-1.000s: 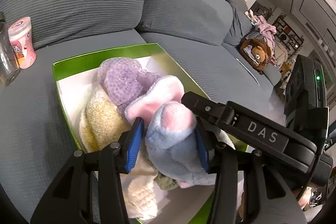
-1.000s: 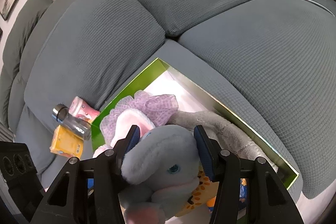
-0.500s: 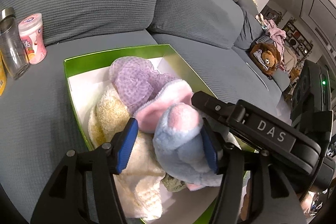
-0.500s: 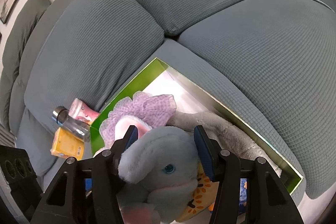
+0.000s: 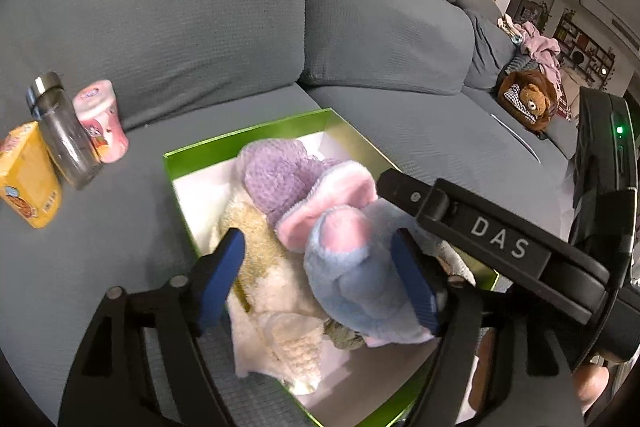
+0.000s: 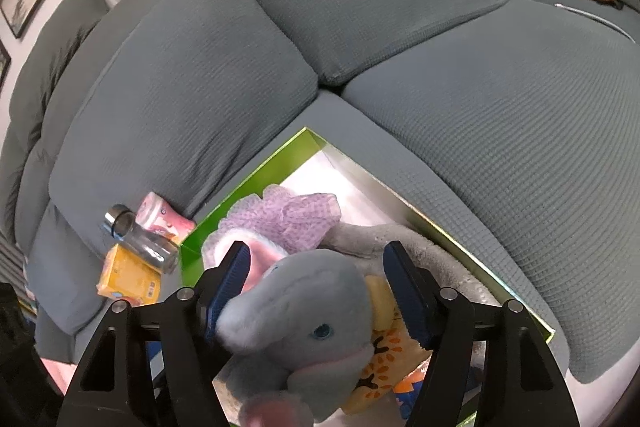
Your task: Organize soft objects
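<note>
Both grippers had just spread: the left gripper (image 5: 320, 279) let go of the blue plush (image 5: 352, 267), and the right gripper (image 6: 316, 287) freed the grey elephant (image 6: 296, 315). That probably meant both toys were released into the green box (image 5: 240, 143) on the sofa (image 6: 480, 147). They lay slumped, fluffy and unsquashed, atop the purple puff (image 5: 276, 175) and cream cloth (image 5: 276, 307).

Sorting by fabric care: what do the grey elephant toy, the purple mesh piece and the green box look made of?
Grey elephant toy: short, matte plush pile, likely synthetic, with a glossy plastic eye. Purple mesh piece: ruffled netted fabric with an open weave showing, possibly nylon. Green box: thin, stiff walls with a slight sheen and a white inside, probably coated cardboard.
</note>
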{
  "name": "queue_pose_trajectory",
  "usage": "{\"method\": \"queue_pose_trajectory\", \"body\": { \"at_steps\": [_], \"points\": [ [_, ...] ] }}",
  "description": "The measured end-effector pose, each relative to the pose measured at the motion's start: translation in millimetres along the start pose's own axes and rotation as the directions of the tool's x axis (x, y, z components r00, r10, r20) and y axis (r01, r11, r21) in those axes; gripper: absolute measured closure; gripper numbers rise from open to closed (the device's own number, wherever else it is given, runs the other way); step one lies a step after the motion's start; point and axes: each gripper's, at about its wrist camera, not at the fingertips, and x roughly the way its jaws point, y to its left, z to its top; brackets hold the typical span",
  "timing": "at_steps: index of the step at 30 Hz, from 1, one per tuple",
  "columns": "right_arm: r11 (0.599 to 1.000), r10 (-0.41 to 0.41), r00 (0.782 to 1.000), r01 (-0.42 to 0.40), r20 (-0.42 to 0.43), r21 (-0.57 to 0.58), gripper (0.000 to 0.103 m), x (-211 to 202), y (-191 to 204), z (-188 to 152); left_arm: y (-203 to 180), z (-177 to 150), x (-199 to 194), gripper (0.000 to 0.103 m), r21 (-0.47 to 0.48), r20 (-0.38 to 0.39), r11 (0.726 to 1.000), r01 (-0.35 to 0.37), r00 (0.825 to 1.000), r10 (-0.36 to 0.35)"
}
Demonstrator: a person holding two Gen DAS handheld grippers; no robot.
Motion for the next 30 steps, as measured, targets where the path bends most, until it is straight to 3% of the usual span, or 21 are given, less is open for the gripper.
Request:
{"method": "queue_pose_trajectory", "body": {
  "at_steps": [4, 7, 11, 13, 30],
  "points": [
    [1.000, -0.006, 0.999, 0.006, 0.034, -0.006, 0.023, -11, 1, 0, 2, 2, -11, 0.019, 0.004, 0.024, 1.000, 0.007, 1.000, -0.007],
    [1.000, -0.016, 0.999, 0.016, 0.044, -0.012, 0.022, -18, 3, 0, -1, 2, -18, 0.012, 0.011, 0.036, 1.000, -0.024, 0.999, 0.024],
    [0.999, -0.027, 0.996, 0.030, 0.080, -0.028, 0.020, -31, 6, 1, -1, 2, -32, 0.011, 0.016, 0.063, 1.000, -0.012, 0.998, 0.011],
    [0.999, -0.023, 0.995, 0.026, 0.095, -0.031, 0.017, -37, 8, 1, -1, 1, -38, 0.001, 0.012, 0.071, 1.000, -0.016, 0.997, 0.015],
    [0.991, -0.037, 0.982, 0.061, 0.187, -0.120, 0.010, -94, 32, -9, -1, -10, -70, 0.001, -0.011, 0.080, 0.999, -0.051, 0.995, 0.051]
  ]
}}
